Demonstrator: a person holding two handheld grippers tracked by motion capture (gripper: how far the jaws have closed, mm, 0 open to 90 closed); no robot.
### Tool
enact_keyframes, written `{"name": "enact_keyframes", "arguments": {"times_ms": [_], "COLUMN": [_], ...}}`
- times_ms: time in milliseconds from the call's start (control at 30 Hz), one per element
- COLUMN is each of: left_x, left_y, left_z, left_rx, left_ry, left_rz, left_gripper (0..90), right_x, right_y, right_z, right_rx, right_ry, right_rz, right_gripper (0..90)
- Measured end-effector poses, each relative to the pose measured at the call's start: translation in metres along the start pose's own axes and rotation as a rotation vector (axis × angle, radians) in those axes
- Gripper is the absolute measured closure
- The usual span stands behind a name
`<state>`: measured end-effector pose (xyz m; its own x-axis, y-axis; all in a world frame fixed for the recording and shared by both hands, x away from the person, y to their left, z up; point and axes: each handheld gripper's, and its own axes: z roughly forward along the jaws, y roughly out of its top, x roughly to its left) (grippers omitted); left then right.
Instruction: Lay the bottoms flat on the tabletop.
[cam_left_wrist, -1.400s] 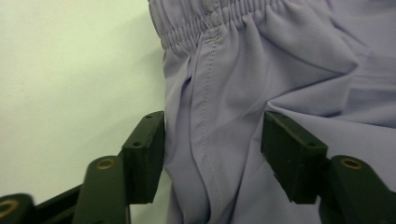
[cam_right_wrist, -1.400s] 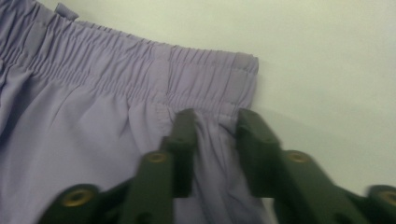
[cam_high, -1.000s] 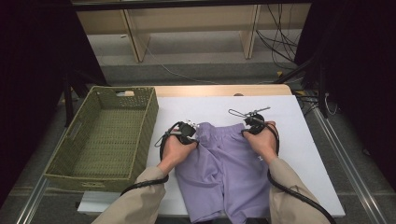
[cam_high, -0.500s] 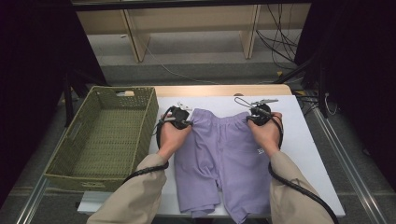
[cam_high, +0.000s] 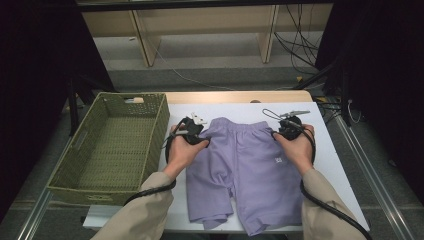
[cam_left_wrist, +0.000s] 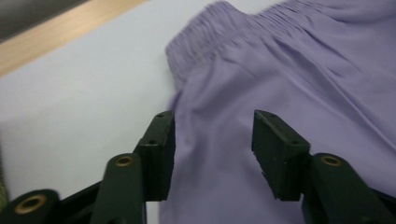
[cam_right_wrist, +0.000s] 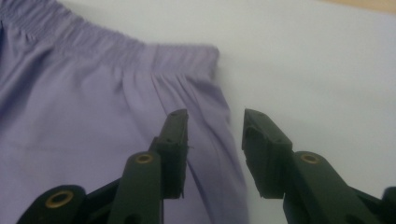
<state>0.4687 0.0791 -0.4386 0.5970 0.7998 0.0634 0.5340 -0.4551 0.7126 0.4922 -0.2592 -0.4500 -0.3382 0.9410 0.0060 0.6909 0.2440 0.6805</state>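
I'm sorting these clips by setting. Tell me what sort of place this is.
Probably a lab or workshop bench set up for recording, not a home. A white table holds purple shorts and a woven basket; dark curtains flank it, and loose cables trail over the bare floor behind.

White table (cam_high: 335, 165): purple shorts (cam_high: 250, 170) spread flat; green wicker basket (cam_high: 112, 150) at left edge.

Both forearms reach forward, left gripper (cam_high: 194, 131) and right gripper (cam_high: 289, 127) with jaws just opened, gripping nothing.

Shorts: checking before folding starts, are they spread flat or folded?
Spread flat: the purple shorts lie open on the table, waistband and both legs showing.
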Motion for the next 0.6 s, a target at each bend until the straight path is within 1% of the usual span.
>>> {"name": "enact_keyframes", "arguments": {"times_ms": [67,100,167,300,333,367,433,467,533,600], "left_x": [-0.005,-0.008,-0.013,-0.022,-0.025,-0.028,-0.034,-0.036,-0.04,-0.043], "left_y": [-0.009,-0.015,-0.024,-0.043,-0.047,-0.052,-0.06,-0.064,-0.071,-0.078], "left_z": [-0.007,-0.011,-0.019,-0.035,-0.039,-0.042,-0.05,-0.053,-0.057,-0.059], "left_rx": [0.011,0.013,0.027,0.042,0.047,0.049,0.054,0.055,0.056,0.056], "left_ry": [-0.051,-0.076,-0.124,-0.187,-0.201,-0.21,-0.225,-0.232,-0.236,-0.235], "left_rz": [-0.001,-0.002,0.011,0.04,0.05,0.062,0.088,0.092,0.106,0.113], "left_gripper": [44.0,42.3,40.4,38.0,37.0,35.4,34.5,34.3,33.9,34.0], "right_x": [-0.006,-0.008,-0.013,-0.016,-0.016,-0.016,-0.015,-0.014,-0.011,-0.007], "right_y": [-0.011,-0.016,-0.028,-0.059,-0.067,-0.074,-0.089,-0.096,-0.107,-0.117], "right_z": [-0.009,-0.014,-0.024,-0.045,-0.05,-0.055,-0.067,-0.072,-0.085,-0.098], "right_rx": [0.027,0.042,0.062,0.128,0.135,0.135,0.156,0.162,0.191,0.196], "right_ry": [-0.003,0.003,0.006,0.036,0.047,0.05,0.067,0.076,0.085,0.082], "right_rz": [0.01,0.021,0.037,0.06,0.066,0.077,0.081,0.096,0.098,0.094], "right_gripper": [61.2,61.3,61.2,61.3,61.3,61.3,61.3,61.2,61.1,61.2]}}
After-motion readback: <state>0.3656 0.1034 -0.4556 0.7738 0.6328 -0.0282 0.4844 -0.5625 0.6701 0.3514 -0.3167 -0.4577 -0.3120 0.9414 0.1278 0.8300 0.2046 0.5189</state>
